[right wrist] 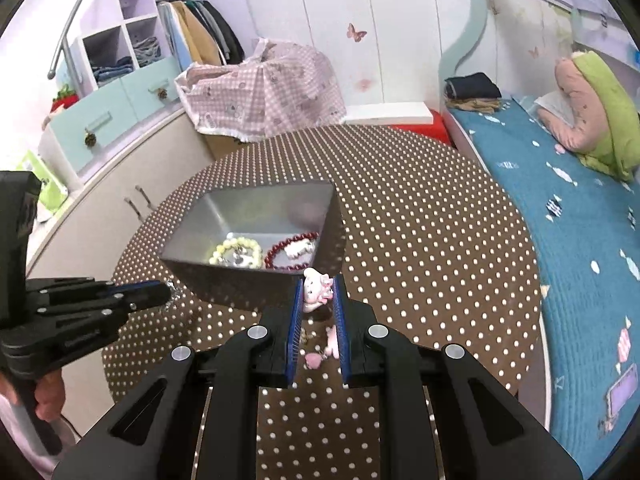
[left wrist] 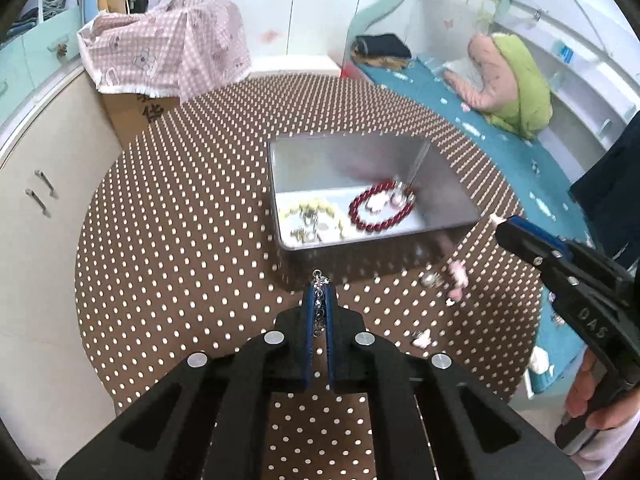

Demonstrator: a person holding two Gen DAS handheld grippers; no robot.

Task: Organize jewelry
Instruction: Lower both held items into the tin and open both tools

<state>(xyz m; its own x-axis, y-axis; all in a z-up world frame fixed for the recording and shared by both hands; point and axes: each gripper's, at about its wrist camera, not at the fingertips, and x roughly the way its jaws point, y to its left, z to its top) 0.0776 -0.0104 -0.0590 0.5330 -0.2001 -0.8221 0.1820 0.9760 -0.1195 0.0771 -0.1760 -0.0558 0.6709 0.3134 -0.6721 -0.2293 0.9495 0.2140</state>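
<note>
Pinching a silver chain (left wrist: 319, 300) (lower end hidden), left fingers (left wrist: 307, 320) press; right fingers (right wrist: 340, 320) grip a pink charm (right wrist: 316, 290).

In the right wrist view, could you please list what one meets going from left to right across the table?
Left tool → yellow bracelet → red bracelet → pink charm in the right tool → blue bedspread.
</note>
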